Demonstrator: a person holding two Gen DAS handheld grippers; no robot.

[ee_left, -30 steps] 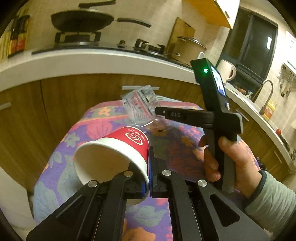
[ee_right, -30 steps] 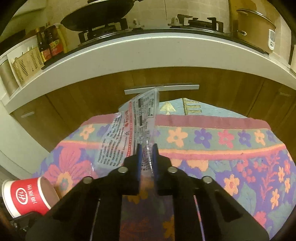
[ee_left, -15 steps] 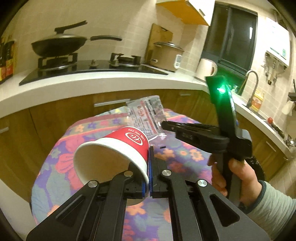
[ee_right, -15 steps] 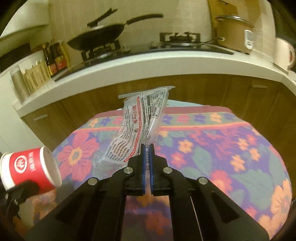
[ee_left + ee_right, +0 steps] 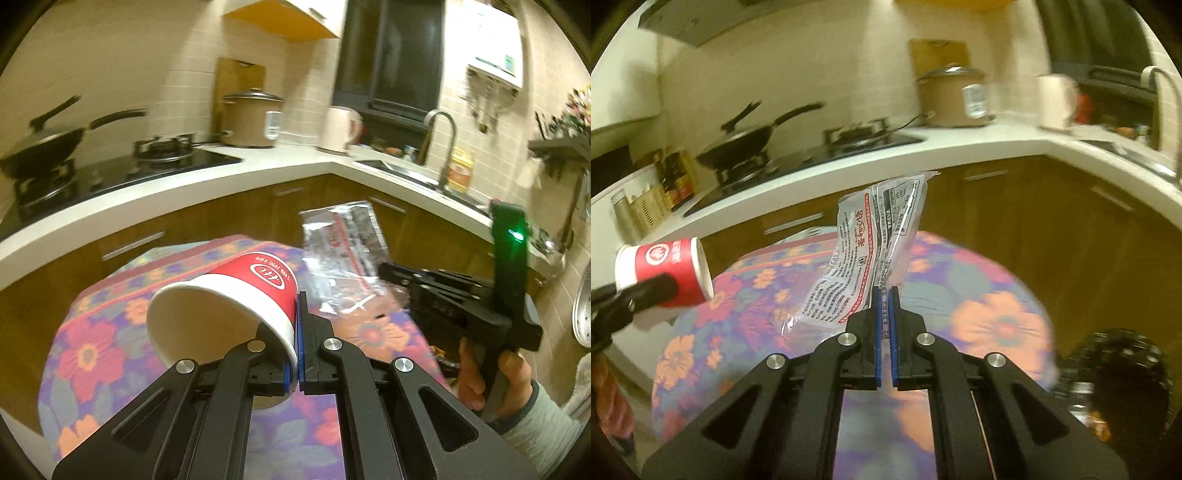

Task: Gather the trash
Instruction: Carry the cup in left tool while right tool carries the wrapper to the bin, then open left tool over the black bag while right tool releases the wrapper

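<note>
Left wrist view: my left claw (image 5: 297,332) is clenched on the red paper cup's (image 5: 236,295) rim, my right claw (image 5: 884,314) clenched on the plastic wrapper (image 5: 871,251), both lifted above the floral counter (image 5: 997,325). I should keep both grips firm while carrying them binward.

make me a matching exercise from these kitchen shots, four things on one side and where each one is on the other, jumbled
Things:
1. cup
2. wrapper
3. pan
4. kettle

Places:
A. on the stove
B. pinched by its rim in the left claw
C. on the counter by the sink
D. pinched in the right claw, held up over the flowered cloth

Pairs: 1-B, 2-D, 3-A, 4-C
</note>
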